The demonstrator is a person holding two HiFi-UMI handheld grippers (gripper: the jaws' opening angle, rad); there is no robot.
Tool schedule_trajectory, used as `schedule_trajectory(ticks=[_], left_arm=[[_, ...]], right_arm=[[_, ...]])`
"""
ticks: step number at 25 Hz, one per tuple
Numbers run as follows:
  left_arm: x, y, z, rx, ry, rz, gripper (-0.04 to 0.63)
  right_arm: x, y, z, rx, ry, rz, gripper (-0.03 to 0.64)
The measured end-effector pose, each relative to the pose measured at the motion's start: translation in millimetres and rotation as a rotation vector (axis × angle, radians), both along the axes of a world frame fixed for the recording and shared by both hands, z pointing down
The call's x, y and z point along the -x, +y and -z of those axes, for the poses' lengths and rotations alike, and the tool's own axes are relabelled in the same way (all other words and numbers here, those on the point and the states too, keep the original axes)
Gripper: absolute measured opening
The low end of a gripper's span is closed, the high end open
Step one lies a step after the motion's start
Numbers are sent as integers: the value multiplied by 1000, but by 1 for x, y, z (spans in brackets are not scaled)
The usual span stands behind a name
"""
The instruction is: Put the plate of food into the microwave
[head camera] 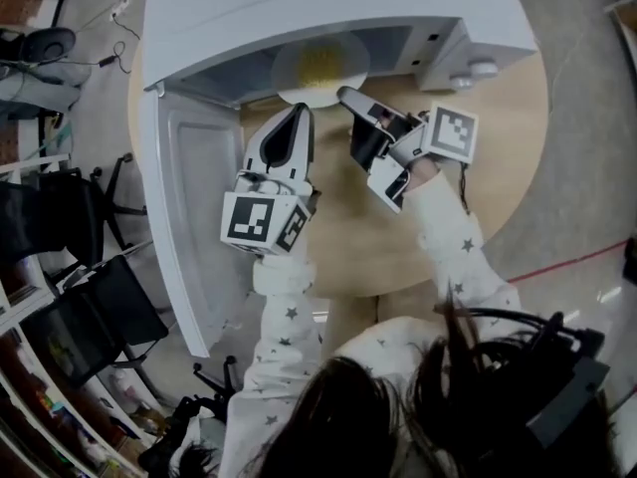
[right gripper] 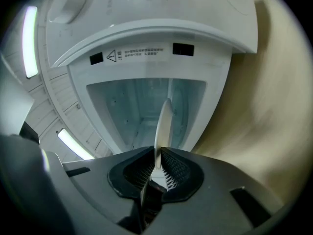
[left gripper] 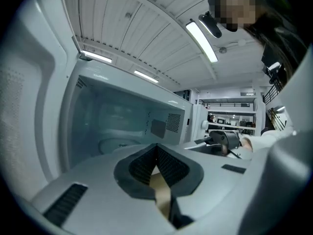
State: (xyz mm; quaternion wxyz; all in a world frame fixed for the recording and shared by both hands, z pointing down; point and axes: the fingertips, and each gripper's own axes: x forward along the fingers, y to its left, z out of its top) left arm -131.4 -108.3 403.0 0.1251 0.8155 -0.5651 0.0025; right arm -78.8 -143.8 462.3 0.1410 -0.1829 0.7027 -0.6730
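A white plate (head camera: 320, 68) with yellow food sits in the mouth of the open white microwave (head camera: 299, 8), partly under its top. My right gripper (head camera: 343, 96) is shut on the plate's near rim. In the right gripper view the plate (right gripper: 163, 124) stands edge-on between the pads, with the microwave cavity (right gripper: 142, 106) straight ahead. My left gripper (head camera: 299, 113) is shut and holds nothing. It hovers just left of the right one, by the plate's near edge. In the left gripper view the cavity (left gripper: 122, 121) lies ahead and the right gripper (left gripper: 226, 141) shows at the right.
The microwave door (head camera: 189, 227) hangs open to the left of my left arm. The microwave stands on a round wooden table (head camera: 488, 157), with its control knobs (head camera: 470, 74) at the right. Black chairs (head camera: 90, 307) and shelves stand on the floor at the left.
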Motion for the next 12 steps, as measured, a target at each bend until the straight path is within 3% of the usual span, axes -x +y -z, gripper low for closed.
schedule_trajectory(ticks=[12], left_arm=[[12, -19, -2, 21, 17, -15, -5]], right_arm=[[13, -22, 7, 6, 21, -26, 28]])
